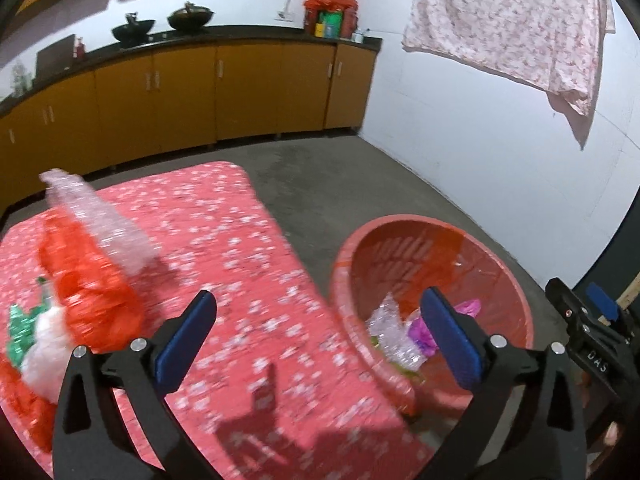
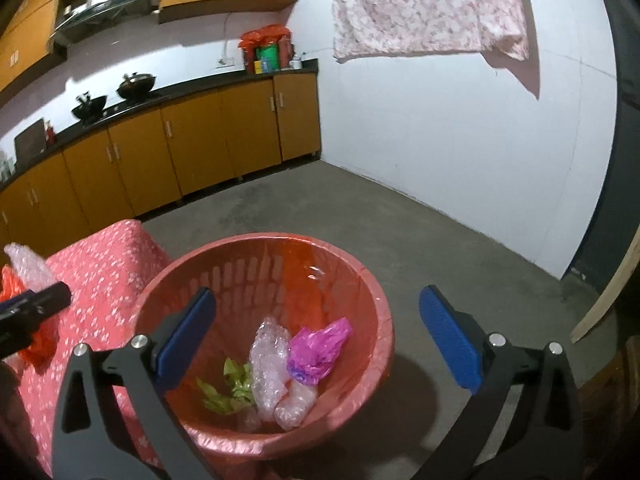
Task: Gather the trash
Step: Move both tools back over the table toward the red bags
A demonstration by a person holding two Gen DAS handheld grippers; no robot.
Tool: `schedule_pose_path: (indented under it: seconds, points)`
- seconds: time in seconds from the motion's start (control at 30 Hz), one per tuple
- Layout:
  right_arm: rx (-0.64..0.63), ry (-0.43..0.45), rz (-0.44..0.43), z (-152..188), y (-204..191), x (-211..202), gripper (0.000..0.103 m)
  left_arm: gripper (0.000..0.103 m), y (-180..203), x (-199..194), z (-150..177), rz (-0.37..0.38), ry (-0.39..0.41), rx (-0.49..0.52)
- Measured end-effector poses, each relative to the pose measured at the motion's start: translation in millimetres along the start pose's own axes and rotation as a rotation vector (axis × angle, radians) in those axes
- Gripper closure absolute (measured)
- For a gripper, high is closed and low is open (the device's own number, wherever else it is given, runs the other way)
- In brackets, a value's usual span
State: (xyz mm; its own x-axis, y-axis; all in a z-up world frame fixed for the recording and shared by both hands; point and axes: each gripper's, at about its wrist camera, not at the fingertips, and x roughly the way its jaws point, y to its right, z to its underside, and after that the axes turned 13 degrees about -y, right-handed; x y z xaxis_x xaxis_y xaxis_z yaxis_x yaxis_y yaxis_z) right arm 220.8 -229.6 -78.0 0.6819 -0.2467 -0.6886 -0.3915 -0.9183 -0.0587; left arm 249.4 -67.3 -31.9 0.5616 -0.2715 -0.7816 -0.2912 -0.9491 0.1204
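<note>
A red plastic basket (image 2: 360, 276) (image 1: 500, 256) stands on the floor beside the table. Inside it lie a magenta bag (image 2: 316, 348) (image 1: 420, 330), clear bubble wrap (image 2: 270, 364) (image 1: 390, 330) and a green wrapper (image 2: 232, 390). My right gripper (image 2: 316, 338) hangs open above the basket with nothing between its fingers. My left gripper (image 1: 316, 340) is open over the table's right edge, empty. On the table (image 1: 224, 220) at the left lies more trash: an orange bag (image 1: 88, 292), bubble wrap (image 1: 96, 224), a green wrapper (image 1: 18, 330) and a whitish bag (image 1: 46, 356).
The low table wears a pink flowered cloth (image 2: 104, 264). Orange kitchen cabinets (image 1: 240, 88) with woks on the counter run along the back wall. A pink sheet (image 1: 508, 20) hangs on the white wall. A wooden plank (image 2: 600, 312) leans at the right. Grey concrete floor (image 2: 440, 248) surrounds the basket.
</note>
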Motion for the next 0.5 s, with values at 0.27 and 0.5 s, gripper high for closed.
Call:
schedule_pose_path:
  seconds: [0.27, 0.5]
  points:
    - [-0.043, 0.0, -0.061, 9, -33, -17, 0.004, 0.002, -38, -49, 32, -0.083, 0.075, -0.026]
    - [-0.129, -0.01, -0.118, 20, -77, -28, 0.004, 0.002, -92, -74, 68, -0.218, 0.089, -0.084]
